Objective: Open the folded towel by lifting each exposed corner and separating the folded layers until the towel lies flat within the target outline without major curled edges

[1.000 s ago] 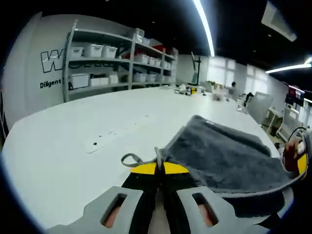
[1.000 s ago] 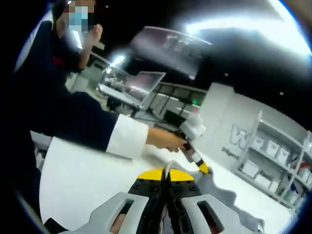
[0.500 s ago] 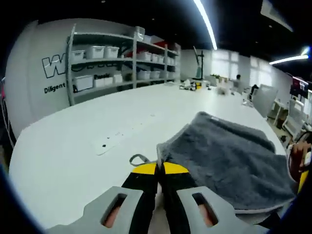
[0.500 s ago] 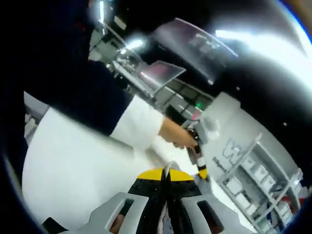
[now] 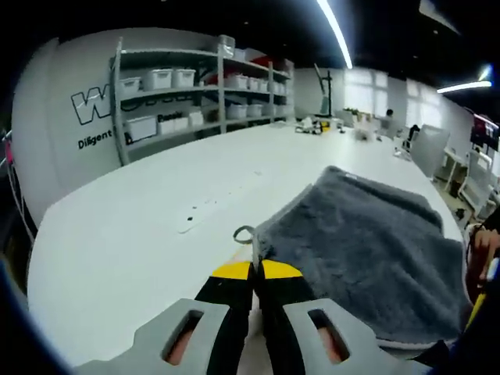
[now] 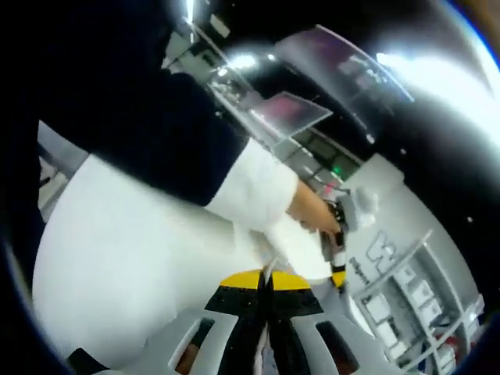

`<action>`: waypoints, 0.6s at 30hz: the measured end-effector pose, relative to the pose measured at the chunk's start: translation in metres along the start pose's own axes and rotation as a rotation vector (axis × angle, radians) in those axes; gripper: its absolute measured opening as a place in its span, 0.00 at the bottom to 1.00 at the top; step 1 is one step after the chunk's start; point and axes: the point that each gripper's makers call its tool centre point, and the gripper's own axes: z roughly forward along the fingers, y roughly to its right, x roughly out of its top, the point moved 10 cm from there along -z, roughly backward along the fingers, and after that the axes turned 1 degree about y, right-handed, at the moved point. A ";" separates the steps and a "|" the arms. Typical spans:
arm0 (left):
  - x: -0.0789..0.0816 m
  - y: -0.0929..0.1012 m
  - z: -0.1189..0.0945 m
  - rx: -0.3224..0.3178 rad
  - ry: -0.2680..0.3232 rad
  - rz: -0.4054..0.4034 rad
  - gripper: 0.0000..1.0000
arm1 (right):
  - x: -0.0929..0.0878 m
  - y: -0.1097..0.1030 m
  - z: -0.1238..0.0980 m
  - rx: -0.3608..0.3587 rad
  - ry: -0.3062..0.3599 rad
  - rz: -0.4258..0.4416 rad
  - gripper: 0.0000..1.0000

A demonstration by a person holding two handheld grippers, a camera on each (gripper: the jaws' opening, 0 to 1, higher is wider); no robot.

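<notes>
A: In the left gripper view, where does the cloth lie from the tongs?

B: The grey, fluffy microfibre towel [image 5: 367, 250] lies on the white tabletop [image 5: 141, 234], spreading ahead and to the right of the left gripper [image 5: 254, 269]. Its near corner, the one with the small grey hanging loop [image 5: 243, 233], sits right at the yellow tips. The jaws are pressed together and a thin edge of that corner appears pinched between them.

A: How does the towel look?

B: Mostly spread, gently rumpled, with a lapped layer at the near right edge. I'd judge the next pull goes leftward, away from the right side.

A: And the right gripper view?

B: The right gripper [image 6: 266, 279] has its jaws closed on a pale sliver of the towel's edge. Beyond them a hand in a white cuff [image 6: 254, 191] holds the left gripper, close by.
</notes>
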 end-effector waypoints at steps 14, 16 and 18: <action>-0.013 -0.016 -0.017 0.014 -0.042 0.000 0.02 | 0.012 -0.016 0.021 0.066 -0.005 0.036 0.00; -0.016 -0.020 -0.018 0.023 -0.053 0.008 0.02 | 0.014 -0.018 0.024 0.073 -0.005 0.031 0.00; -0.017 -0.023 -0.020 0.026 -0.056 0.001 0.02 | 0.016 -0.021 0.027 0.085 -0.006 0.025 0.00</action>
